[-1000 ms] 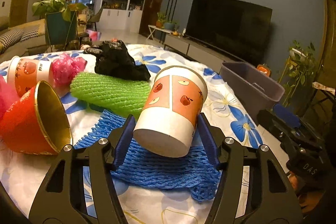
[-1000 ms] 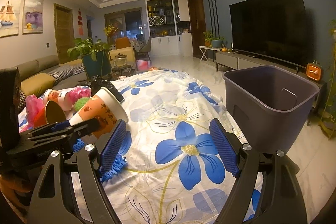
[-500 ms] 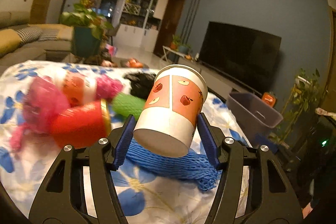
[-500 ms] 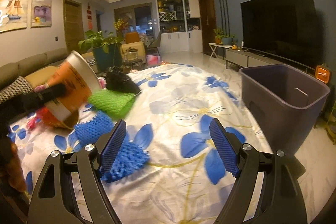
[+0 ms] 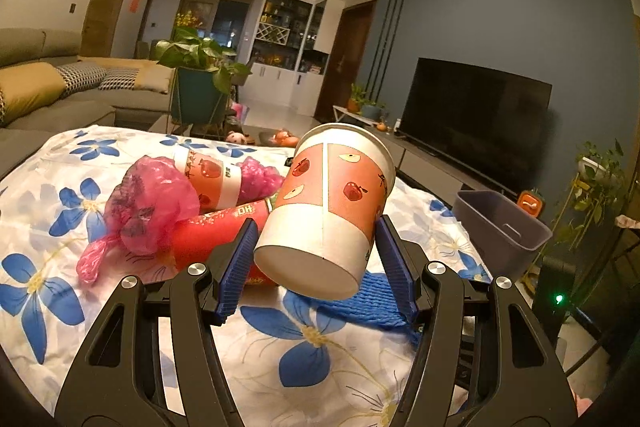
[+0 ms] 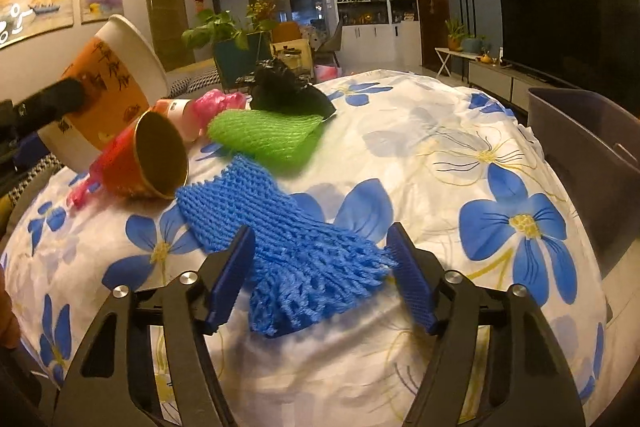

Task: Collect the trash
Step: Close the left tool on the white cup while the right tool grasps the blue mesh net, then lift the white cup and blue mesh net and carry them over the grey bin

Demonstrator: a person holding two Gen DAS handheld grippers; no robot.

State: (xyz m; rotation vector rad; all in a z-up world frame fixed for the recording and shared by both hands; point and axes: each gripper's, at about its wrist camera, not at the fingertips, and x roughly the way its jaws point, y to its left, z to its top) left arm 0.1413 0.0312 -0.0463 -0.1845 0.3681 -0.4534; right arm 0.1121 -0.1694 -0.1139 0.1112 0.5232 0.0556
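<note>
Between the blue pads of the left tongs point(image 5: 316, 259) sits a paper cup point(image 5: 326, 203), tilted with its base toward the camera and lifted clear of the flowered surface point(image 6: 420, 155); the pads press its lower wall on both sides, so these tongs are closed on the cup. To finish this step well, I would carry the cup level over to the grey bin point(image 5: 502, 227), which stands off the surface ahead and to the right of the left tongs, and let go only once the cup is above the opening, since a thin paper wall can slip or crush under a hard squeeze. Ahead of the right tongs point(image 6: 320, 275), which stand wide open and hold nothing, lies a blue foam net point(image 6: 288, 247) with its frayed end between the two pads, seemingly not yet pinched. Closing there would likely take a good bunch of mesh rather than a single strand. Farther ahead and to the left rest a green foam net point(image 6: 264, 135), a red cup point(image 6: 144, 159) on its side, a pink bag point(image 5: 152, 203) and a black bag point(image 6: 288, 91).
</note>
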